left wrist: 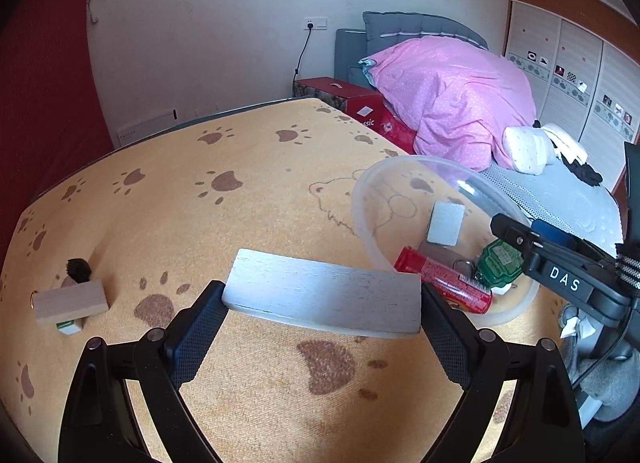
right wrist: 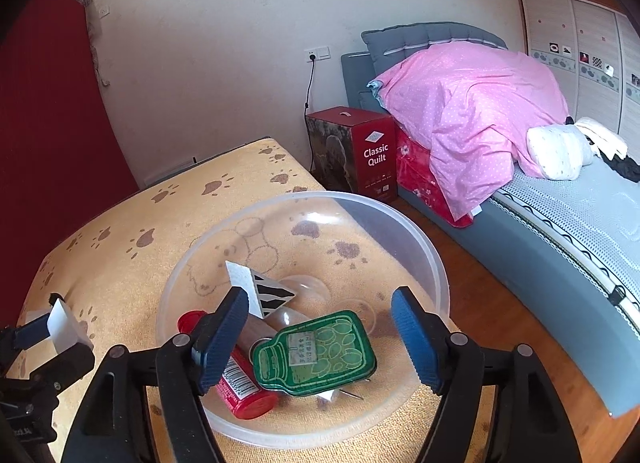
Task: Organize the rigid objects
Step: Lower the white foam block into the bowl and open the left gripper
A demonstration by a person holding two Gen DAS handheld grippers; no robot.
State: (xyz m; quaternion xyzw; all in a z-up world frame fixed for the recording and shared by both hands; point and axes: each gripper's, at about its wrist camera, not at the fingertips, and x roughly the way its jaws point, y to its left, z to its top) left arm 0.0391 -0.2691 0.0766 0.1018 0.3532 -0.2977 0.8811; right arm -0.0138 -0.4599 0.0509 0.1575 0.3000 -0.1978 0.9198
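Note:
My left gripper (left wrist: 320, 305) is shut on a long pale wooden block (left wrist: 324, 293), held crosswise above the paw-print table cloth (left wrist: 240, 203). To its right stands a clear plastic bowl (left wrist: 360, 203) holding a white block (left wrist: 445, 223), a red tube (left wrist: 444, 279) and a green bottle-shaped tin (left wrist: 500, 263). In the right wrist view my right gripper (right wrist: 320, 323) hangs open over the bowl (right wrist: 436, 263). The green tin (right wrist: 316, 355) lies in the bowl below the gap, and neither pad touches it. The red tube (right wrist: 240, 391) and a striped card (right wrist: 272, 293) lie beside it.
At the table's left lie a small wooden block (left wrist: 70, 303), a black brush (left wrist: 78, 269) and a small green-and-white piece (left wrist: 70, 327). A red quilt box (right wrist: 360, 155) and a bed with a pink quilt (right wrist: 472, 103) stand beyond the table's far right edge.

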